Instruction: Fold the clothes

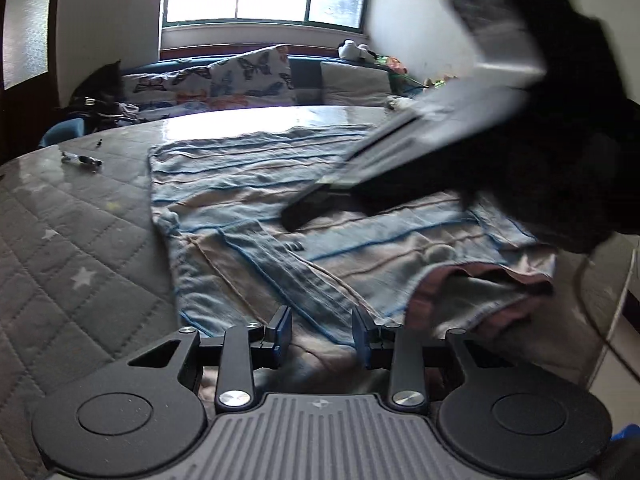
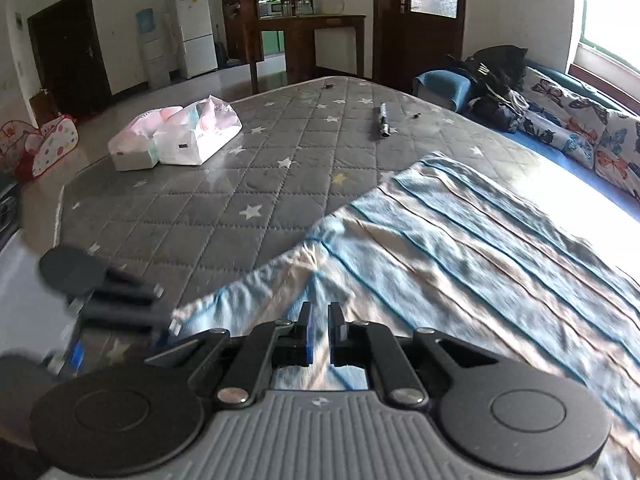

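Note:
A blue and beige striped garment [image 1: 256, 184] lies spread on the grey quilted star cover [image 1: 80, 248], with a pinkish lining showing at its right hem [image 1: 472, 280]. My left gripper [image 1: 321, 330] hovers open over the garment's near edge, nothing between its fingers. In the right wrist view the garment [image 2: 460, 240] fills the lower right, and my right gripper [image 2: 320, 332] stands nearly closed with a pinch of the striped cloth in the narrow gap. The right gripper's blurred body [image 1: 420, 152] reaches in over the garment from the upper right. The left gripper [image 2: 100, 300] shows blurred at the left.
A pen [image 2: 383, 120] lies on the cover beyond the garment. Two tissue packs [image 2: 176, 136] sit at the far left of the cover. A blue sofa with butterfly cushions [image 1: 248, 80] runs along the window side. Dark clothes [image 2: 496, 76] are piled at its end.

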